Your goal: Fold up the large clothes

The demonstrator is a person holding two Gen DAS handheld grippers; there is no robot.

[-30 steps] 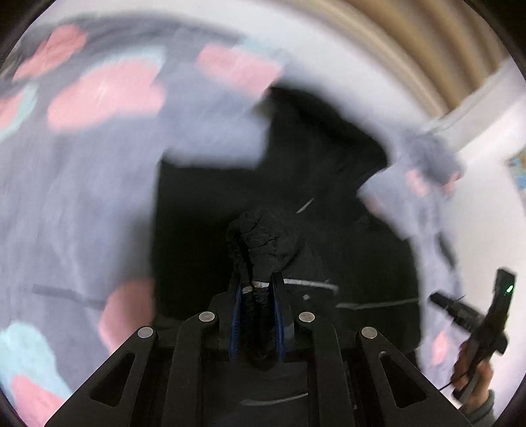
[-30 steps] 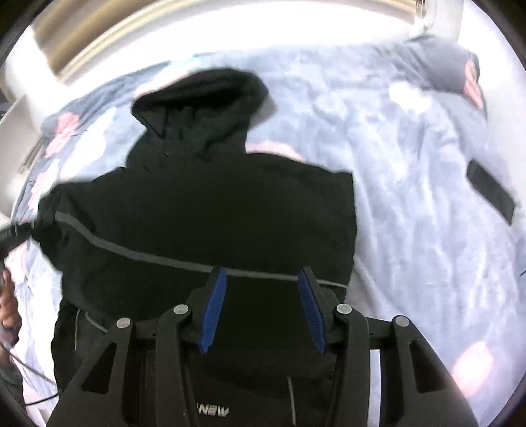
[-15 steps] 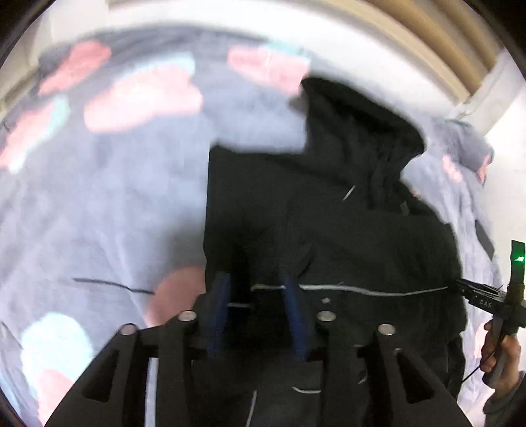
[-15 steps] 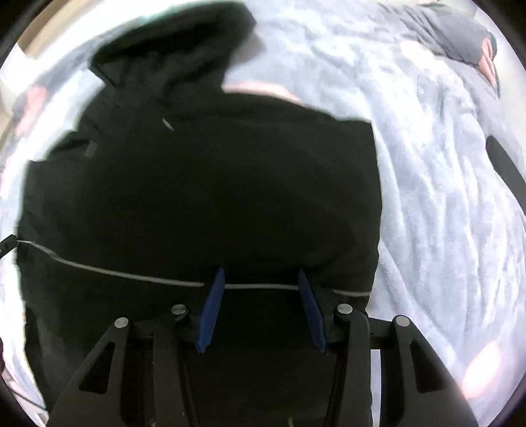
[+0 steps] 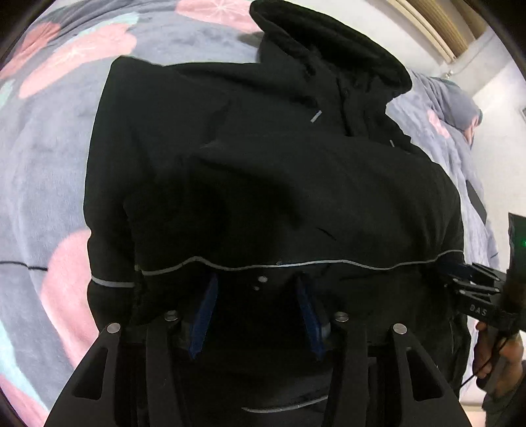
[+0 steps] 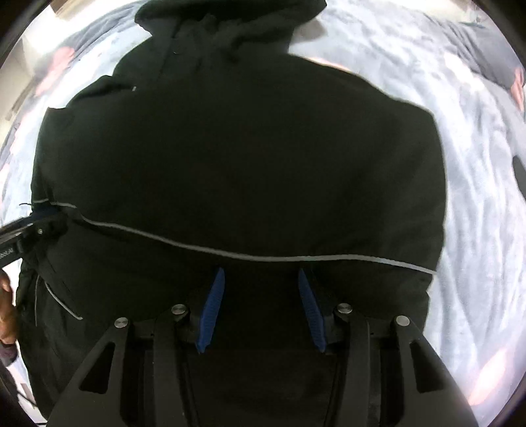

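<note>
Jacket (image 5: 279,184) lies part-folded on the bed (image 5: 42,157); left gripper (image 5: 256,295) opening, right gripper (image 6: 261,289) spread, both empty; grasp the hem evenly.

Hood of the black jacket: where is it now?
In both wrist views the hood lies at the top, at the jacket's far end, flat on the grey flowered blanket.

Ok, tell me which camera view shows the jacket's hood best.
The left wrist view. There the black jacket shows its hood whole, with the open rim and collar against the grey flowered blanket. In the right wrist view the hood is cut off at the picture's top edge.
</note>
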